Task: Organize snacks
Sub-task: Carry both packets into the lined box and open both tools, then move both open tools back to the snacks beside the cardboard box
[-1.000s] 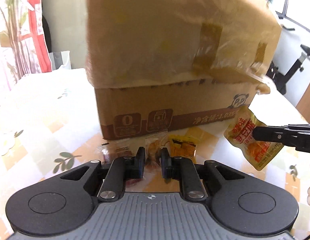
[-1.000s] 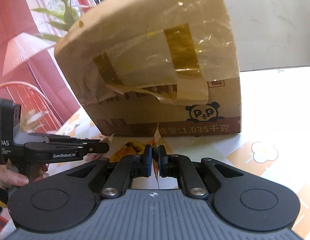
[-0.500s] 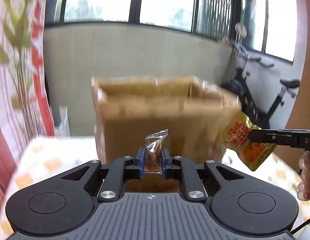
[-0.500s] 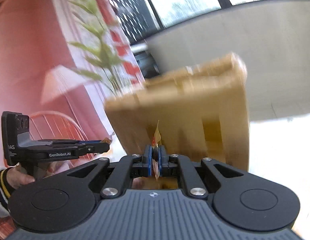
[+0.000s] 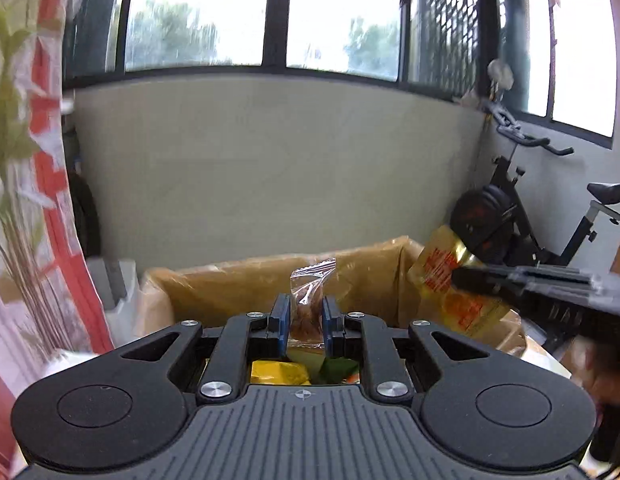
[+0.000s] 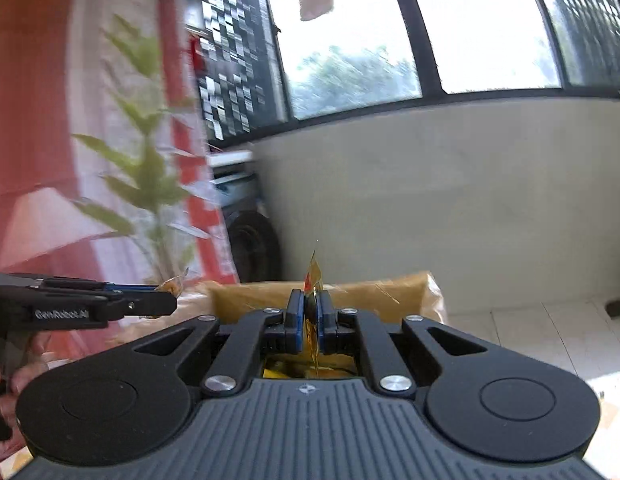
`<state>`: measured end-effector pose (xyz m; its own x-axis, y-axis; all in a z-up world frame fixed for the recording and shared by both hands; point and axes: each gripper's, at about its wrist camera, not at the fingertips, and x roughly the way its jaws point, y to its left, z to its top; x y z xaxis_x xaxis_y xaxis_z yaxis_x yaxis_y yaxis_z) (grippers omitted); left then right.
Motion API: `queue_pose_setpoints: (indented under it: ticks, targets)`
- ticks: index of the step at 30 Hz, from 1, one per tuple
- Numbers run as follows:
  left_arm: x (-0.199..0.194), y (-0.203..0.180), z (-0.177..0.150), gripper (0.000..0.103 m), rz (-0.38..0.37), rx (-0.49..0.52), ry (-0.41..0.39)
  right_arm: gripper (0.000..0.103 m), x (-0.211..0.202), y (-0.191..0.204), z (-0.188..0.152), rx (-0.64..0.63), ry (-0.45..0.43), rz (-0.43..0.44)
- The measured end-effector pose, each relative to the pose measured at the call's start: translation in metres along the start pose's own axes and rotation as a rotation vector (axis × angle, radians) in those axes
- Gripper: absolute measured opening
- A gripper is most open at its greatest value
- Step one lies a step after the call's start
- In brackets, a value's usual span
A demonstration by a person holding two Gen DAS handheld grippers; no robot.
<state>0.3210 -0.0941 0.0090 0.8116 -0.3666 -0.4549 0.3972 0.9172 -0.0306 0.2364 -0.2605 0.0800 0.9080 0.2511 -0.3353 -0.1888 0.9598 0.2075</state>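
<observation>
We have both snacks up over the cardboard box (image 5: pixel 269 280) now, the left gripper (image 5: pixel 303 318) pinching a clear-wrapped snack (image 5: pixel 307 300) between its blue pads, the right gripper (image 6: pixel 307 322) clamped on the edge of a yellow pouch (image 5: pixel 450 284), which hangs at the box's right rim in the left view. Inside the box we glimpse yellow and green packets (image 5: pixel 301 370) below our fingers. Here is the worry: the pouch sits right at the box's right wall, so if we let go from there it could catch the rim and slide down outside. The clear wrapper is slick and only its lower part is nipped, so it may slip out early or cling to a pad when we spread. And the two grippers are near each other, so a hasty drop could knock them together
</observation>
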Motion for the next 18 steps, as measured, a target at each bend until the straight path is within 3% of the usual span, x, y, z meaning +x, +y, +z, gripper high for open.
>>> queue_pose_setpoints:
  ticks: [1,3,4,5,9,18]
  targets:
    - [0.008,-0.002,0.001,0.019,-0.006,-0.006,0.014,0.008,0.006,-0.002,-0.003,0.004,0.019,-0.014]
    - [0.020,-0.004,0.000,0.036,0.014,-0.008,0.038,0.012,0.013,-0.005,-0.011,0.028,0.036,-0.031]
    - [0.023,-0.003,-0.001,0.049,0.025,-0.008,0.040,0.022,0.013,-0.007,-0.014,0.049,0.037,-0.034]
    - [0.022,-0.002,-0.003,0.053,0.030,-0.011,0.032,0.032,0.010,-0.010,-0.018,0.068,0.033,-0.028]
    - [0.012,0.010,-0.008,0.053,0.028,-0.026,0.041,0.036,-0.003,-0.013,-0.024,0.078,0.030,-0.003]
    - [-0.054,0.050,-0.023,0.053,0.071,-0.023,0.034,0.036,-0.045,0.008,-0.019,0.043,0.030,0.069]
